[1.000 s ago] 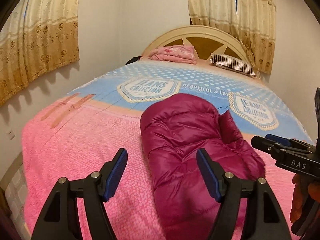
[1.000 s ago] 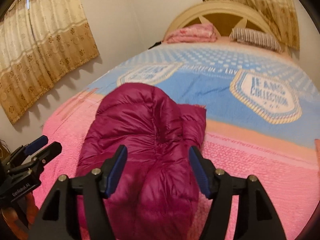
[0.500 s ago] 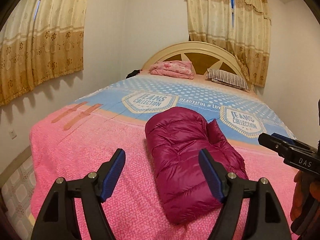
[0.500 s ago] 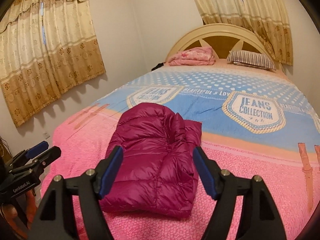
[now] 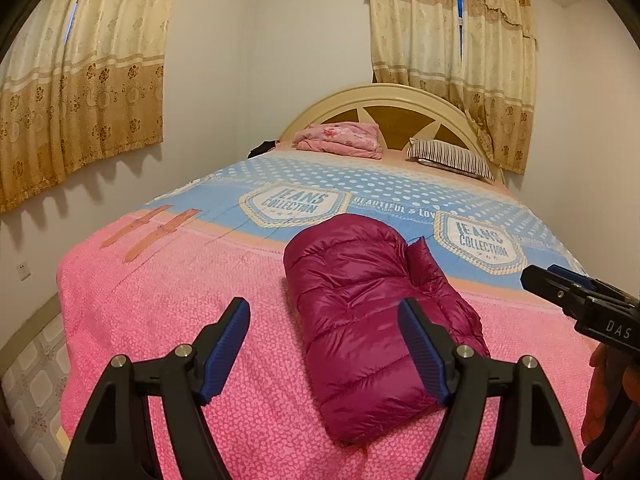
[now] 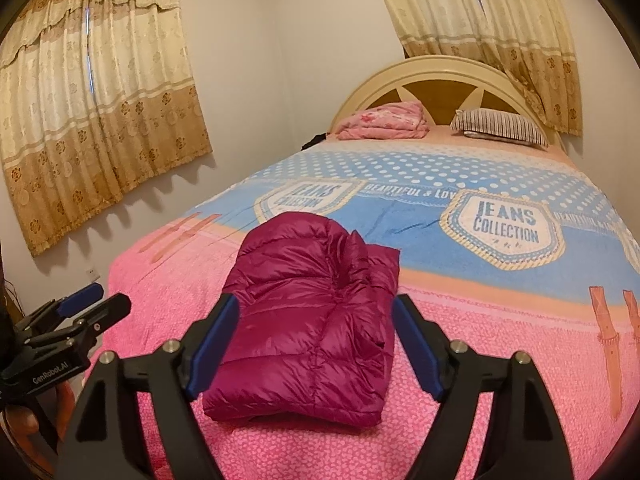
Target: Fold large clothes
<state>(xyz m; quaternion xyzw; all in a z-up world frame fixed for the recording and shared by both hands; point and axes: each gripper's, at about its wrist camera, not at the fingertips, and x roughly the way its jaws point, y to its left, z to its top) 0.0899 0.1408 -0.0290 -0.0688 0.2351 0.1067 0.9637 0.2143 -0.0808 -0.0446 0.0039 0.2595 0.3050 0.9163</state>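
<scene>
A magenta puffer jacket [image 5: 372,312] [image 6: 312,320] lies folded into a compact bundle on the pink end of the bed [image 5: 160,320] [image 6: 500,340]. My left gripper [image 5: 322,308] hovers open short of the jacket's left side, with nothing between its blue pads. My right gripper [image 6: 315,300] is held back from the jacket's near edge; its jaws are opening and hold nothing. Each gripper shows in the other's view: the right one [image 5: 560,284] at the right edge, the left one [image 6: 92,300] at the left edge.
A folded pink blanket [image 5: 340,140] and a striped pillow [image 5: 448,156] lie by the headboard [image 5: 392,100]. A wall with curtains [image 5: 80,80] runs close along the bed's left side, with tiled floor [image 5: 36,380] below. The blue part of the bedspread lies beyond the jacket.
Both grippers have drawn back and up from the jacket, which now looks smaller and farther off. Both sets of jaws stand a little wider. The jacket has stayed in place.
</scene>
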